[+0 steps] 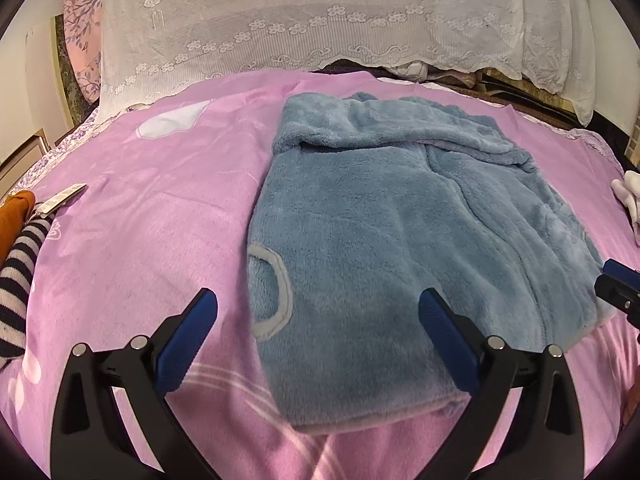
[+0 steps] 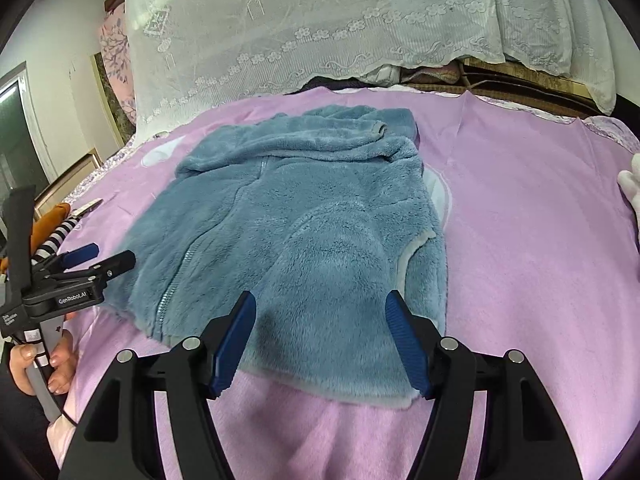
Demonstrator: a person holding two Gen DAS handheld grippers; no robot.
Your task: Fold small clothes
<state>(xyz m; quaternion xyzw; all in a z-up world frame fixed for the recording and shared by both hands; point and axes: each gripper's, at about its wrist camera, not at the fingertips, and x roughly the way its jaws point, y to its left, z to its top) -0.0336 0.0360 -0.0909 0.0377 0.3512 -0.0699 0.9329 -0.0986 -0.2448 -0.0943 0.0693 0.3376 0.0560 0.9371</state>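
A blue fleece jacket (image 1: 400,240) with a zip lies folded on the pink bedsheet (image 1: 140,220), its sleeves tucked in. My left gripper (image 1: 316,300) hovers open over the jacket's near left edge, one finger above the sheet and one above the fleece. In the right wrist view the jacket (image 2: 300,220) fills the middle. My right gripper (image 2: 322,296) stands open above its near hem, and neither pad presses the fleece. The left gripper (image 2: 110,255) shows at the jacket's left side, and the right gripper's tip (image 1: 616,284) shows at the left wrist view's right edge.
A striped garment (image 1: 20,272) and an orange one (image 1: 16,208) lie at the left, next to a small card (image 1: 60,198). A white cloth (image 1: 630,196) sits at the right edge. A lace-covered pile (image 1: 320,20) rises behind. A hand (image 2: 24,360) holds the left gripper's handle.
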